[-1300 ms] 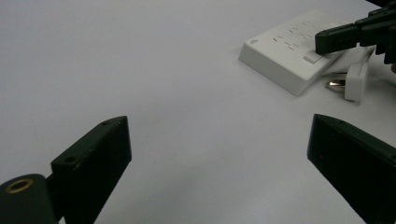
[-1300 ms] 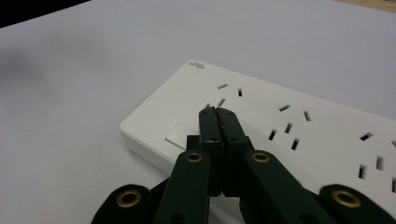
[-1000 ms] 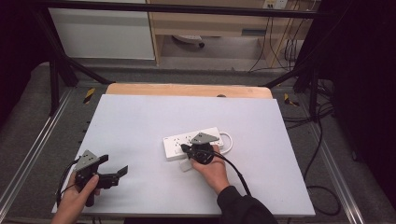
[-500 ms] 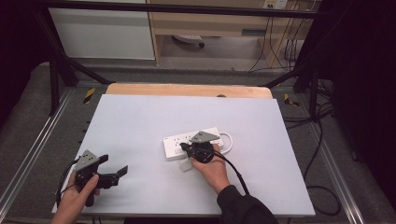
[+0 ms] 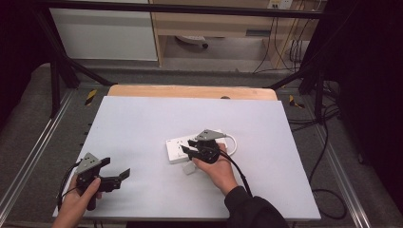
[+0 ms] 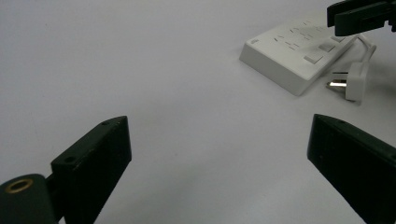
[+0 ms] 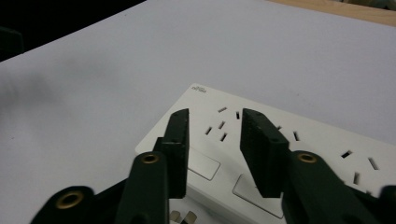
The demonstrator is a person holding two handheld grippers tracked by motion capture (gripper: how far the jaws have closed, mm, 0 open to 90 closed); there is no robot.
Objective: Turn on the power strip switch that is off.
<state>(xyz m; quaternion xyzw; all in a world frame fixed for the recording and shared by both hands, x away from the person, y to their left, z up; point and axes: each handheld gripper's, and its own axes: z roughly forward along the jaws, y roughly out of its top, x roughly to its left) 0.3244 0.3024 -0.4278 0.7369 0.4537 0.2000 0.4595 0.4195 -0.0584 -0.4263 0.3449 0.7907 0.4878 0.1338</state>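
So the power strip (image 5: 192, 147) lies a bit right of the middle of the surface (image 5: 142, 123), running left to right with its far end angled slightly away. Its plug (image 5: 189, 168) lies on the surface just in front of it, close to the strip's near edge, and the cord loops round at the strip's right end. The right gripper (image 5: 190, 148) sits over the strip, jaws a little apart above the socket holes, nothing between them. The left gripper (image 5: 119, 176) is way off by the near left corner, well apart from the strip, jaws spread wide and pointing right toward it.
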